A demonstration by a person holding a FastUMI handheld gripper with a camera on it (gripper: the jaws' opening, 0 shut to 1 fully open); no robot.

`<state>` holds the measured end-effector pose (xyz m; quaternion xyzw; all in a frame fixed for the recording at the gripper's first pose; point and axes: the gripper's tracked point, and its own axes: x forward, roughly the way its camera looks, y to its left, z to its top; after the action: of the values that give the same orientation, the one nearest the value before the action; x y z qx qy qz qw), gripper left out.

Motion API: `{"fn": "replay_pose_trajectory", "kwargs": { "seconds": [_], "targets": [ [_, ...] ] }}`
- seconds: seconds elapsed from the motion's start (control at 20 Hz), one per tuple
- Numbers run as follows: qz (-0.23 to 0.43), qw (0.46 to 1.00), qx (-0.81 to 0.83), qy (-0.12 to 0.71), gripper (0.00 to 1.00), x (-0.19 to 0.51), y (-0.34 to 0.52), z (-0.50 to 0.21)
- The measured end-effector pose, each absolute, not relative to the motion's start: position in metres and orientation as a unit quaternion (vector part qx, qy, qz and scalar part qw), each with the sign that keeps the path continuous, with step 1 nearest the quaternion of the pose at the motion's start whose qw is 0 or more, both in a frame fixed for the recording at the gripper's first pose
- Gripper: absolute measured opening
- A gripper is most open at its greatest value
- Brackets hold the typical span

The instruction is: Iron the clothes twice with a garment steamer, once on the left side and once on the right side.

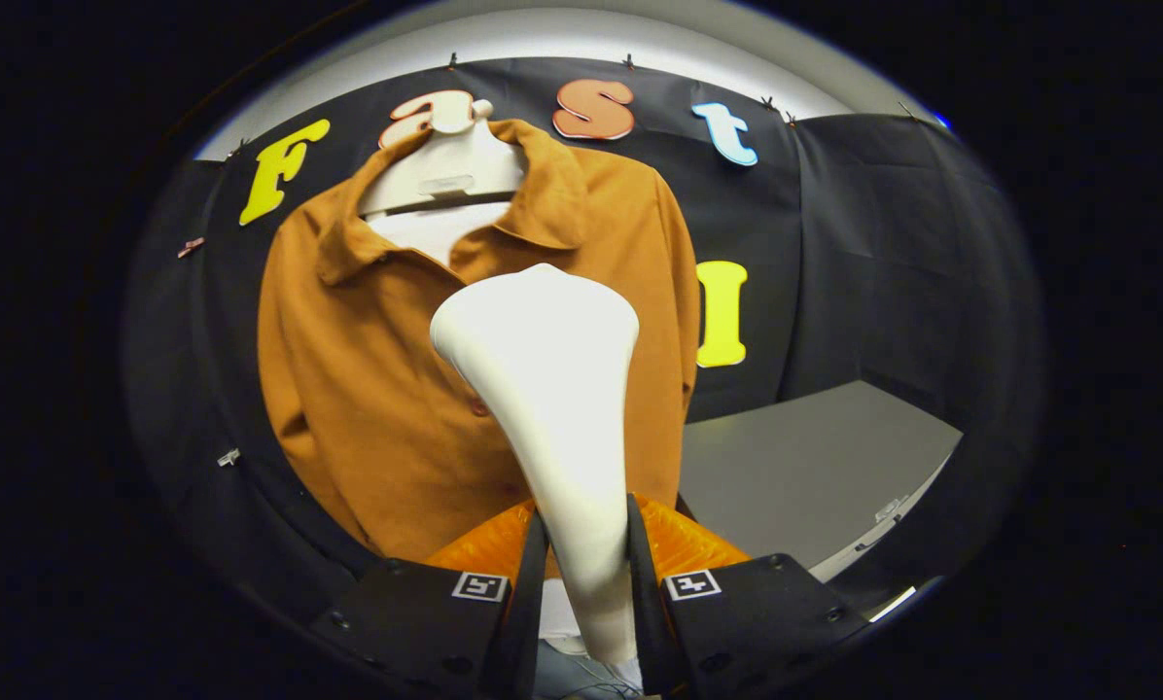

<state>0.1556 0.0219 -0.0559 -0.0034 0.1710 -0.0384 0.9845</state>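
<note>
A white garment steamer (552, 389) stands upright between my fingers, its handle clamped by both black fingers (528, 574) of my gripper (586, 574). Its broad head rises in front of the shirt's buttoned middle; I cannot tell whether it touches the cloth. The brown collared shirt (368, 389) hangs on a white mannequin form (450, 165) just beyond the steamer, against the black wall. Something orange and translucent (688, 544) sits low behind my fingers, partly hidden by them.
A grey tabletop (815, 467) stretches away to the right of the shirt, with a small fitting near its right edge (888, 507). Black cloth walls close in the booth at the back and on both sides.
</note>
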Motion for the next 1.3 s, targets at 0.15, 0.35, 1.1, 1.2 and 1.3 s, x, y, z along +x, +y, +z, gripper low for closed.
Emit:
{"fn": "replay_pose_trajectory", "kwargs": {
  "seconds": [0.15,0.35,1.1,1.2,1.3],
  "targets": [
    [-0.008,0.988,-0.003,0.151,0.44,0.153,0.053,-0.041],
    [0.015,0.989,-0.004,0.148,0.44,0.153,0.086,-0.041],
    [0.003,0.968,-0.04,0.246,0.44,0.192,0.131,-0.137],
    [0.003,0.963,-0.043,0.266,0.44,0.192,0.133,-0.154],
    [0.003,0.957,-0.048,0.286,0.44,0.191,0.134,-0.172]
  ]
}}
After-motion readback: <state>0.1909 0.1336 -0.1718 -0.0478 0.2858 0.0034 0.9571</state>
